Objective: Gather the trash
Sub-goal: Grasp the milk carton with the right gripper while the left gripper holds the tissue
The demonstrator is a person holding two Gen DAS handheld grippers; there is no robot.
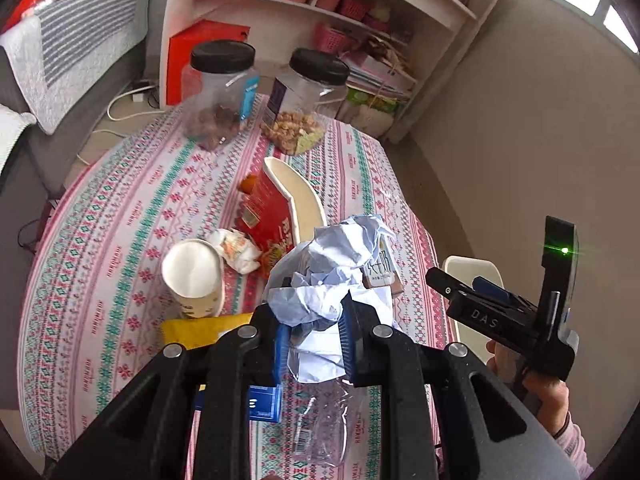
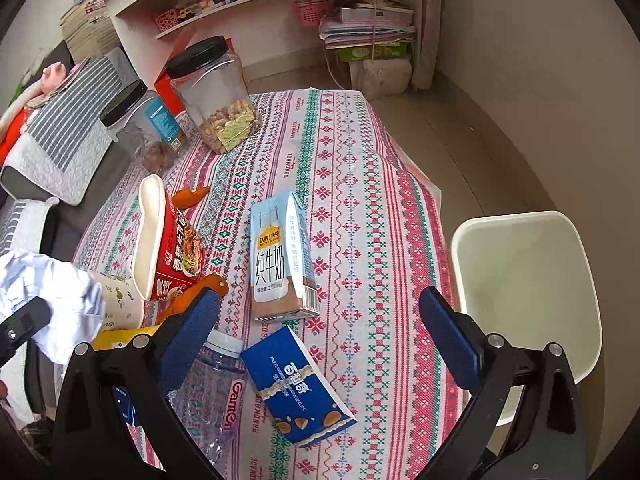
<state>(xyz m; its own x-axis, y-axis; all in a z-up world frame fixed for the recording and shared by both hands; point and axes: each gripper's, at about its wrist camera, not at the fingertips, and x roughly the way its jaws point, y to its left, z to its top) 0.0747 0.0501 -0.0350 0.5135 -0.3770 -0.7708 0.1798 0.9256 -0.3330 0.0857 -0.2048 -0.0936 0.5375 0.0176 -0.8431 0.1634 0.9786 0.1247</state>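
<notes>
My left gripper [image 1: 314,342] is shut on a crumpled ball of pale blue paper [image 1: 328,276] and holds it above the table. The same paper [image 2: 52,292] shows at the left edge of the right wrist view, with one of the left fingers [image 2: 24,322] on it. My right gripper [image 2: 320,316] stands open over the table with nothing between its pads. Below it lie a milk carton [image 2: 280,252], a blue biscuit box [image 2: 296,388] and a crushed clear bottle [image 2: 216,392]. A hand holds the right gripper [image 1: 460,280] beside the white bin [image 2: 528,300].
A red noodle cup [image 2: 168,248], a paper cup [image 1: 194,276], a crumpled tissue [image 1: 236,250] and a yellow packet [image 1: 200,330] lie on the patterned tablecloth [image 2: 352,160]. Two black-lidded jars [image 1: 222,92] [image 1: 308,104] stand at the far end. Shelves and a sofa lie beyond.
</notes>
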